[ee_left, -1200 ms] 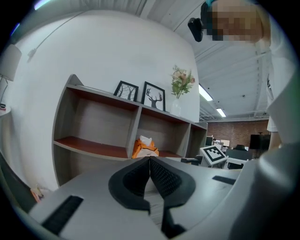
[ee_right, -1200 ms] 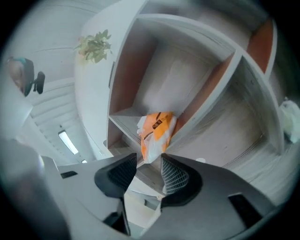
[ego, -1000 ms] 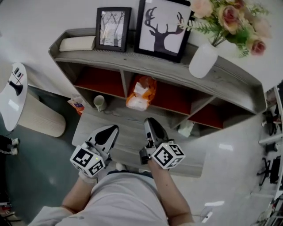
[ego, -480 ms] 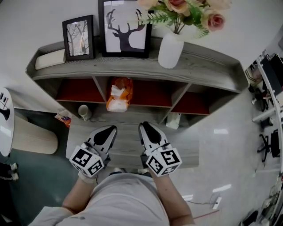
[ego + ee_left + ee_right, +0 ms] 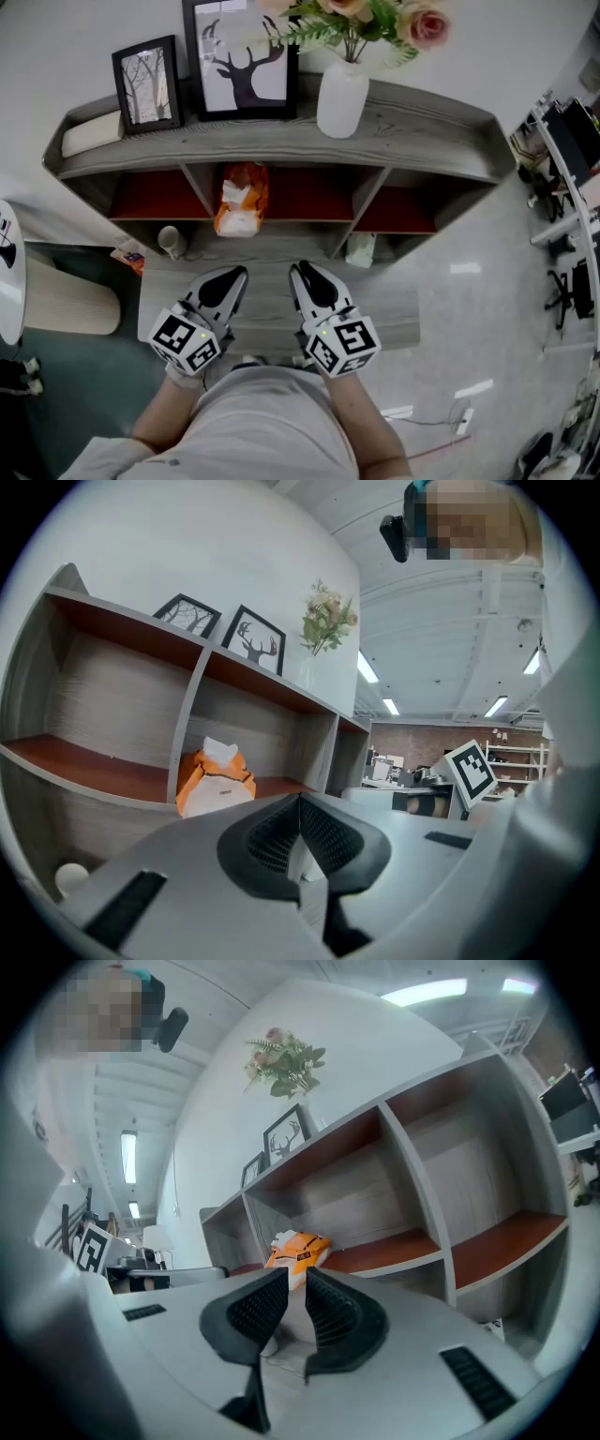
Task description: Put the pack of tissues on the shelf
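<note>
At the far left of the shelf's top board lies a pale folded thing, and just right of it stands a small framed picture. Lower down, on the bottom board, stands a cup.

My left gripper hangs near me, in front of the shelf and well apart from it. Its fingers are pressed together with nothing between them.

The pack of tissues sits in the middle compartment, at its left end just beside the divider, on the red-brown floor. A white tissue pokes out of its top. From how it lies, I judge the placing done.

If I had to shift it, I would expect a light, soft pack in thin orange film that dents easily and may slip. I would take it across the middle of its body, on the two broad sides, and squeeze gently. I would leave the loose tissue alone, since it would only pull out.

Above the pack stands a deer picture. My right gripper is level with the left one, and its fingers are almost together, with a narrow slit and nothing in it.

Farther right stand a white vase of flowers and, low down, a pale green pack.
</note>
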`<state>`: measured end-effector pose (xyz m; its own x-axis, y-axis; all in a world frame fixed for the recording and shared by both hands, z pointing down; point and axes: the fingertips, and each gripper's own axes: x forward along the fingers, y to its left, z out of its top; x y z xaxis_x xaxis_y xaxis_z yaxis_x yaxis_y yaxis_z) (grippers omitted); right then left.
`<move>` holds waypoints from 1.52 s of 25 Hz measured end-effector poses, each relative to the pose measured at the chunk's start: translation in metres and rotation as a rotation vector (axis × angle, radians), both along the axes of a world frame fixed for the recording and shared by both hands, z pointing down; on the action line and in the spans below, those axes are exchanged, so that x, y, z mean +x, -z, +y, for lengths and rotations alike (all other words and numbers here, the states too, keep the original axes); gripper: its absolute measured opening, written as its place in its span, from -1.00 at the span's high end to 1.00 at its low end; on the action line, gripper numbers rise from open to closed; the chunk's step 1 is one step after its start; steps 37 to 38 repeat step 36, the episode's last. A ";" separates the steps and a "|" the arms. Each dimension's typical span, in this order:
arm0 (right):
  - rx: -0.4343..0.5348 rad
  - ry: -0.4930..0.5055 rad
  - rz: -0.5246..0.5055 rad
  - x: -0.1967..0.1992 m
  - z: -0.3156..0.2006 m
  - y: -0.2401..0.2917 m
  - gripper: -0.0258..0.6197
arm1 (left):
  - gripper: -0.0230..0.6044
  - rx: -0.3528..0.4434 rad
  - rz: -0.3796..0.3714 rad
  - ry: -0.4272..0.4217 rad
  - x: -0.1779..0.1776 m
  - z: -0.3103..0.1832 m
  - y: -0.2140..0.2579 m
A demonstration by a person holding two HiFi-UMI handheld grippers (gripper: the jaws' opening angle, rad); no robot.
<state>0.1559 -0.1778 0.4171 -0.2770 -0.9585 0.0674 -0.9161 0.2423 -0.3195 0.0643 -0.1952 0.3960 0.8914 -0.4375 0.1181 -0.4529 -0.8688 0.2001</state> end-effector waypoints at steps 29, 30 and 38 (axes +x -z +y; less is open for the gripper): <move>0.005 0.040 0.085 -0.008 0.011 -0.001 0.72 | 0.87 -0.006 -0.017 0.013 -0.001 0.012 -0.006; 0.005 0.040 0.086 -0.008 0.012 -0.001 0.72 | 0.87 -0.005 -0.017 0.013 -0.001 0.013 -0.006; 0.002 0.039 0.083 -0.008 0.014 -0.001 0.72 | 0.87 -0.003 -0.014 0.009 0.001 0.016 -0.004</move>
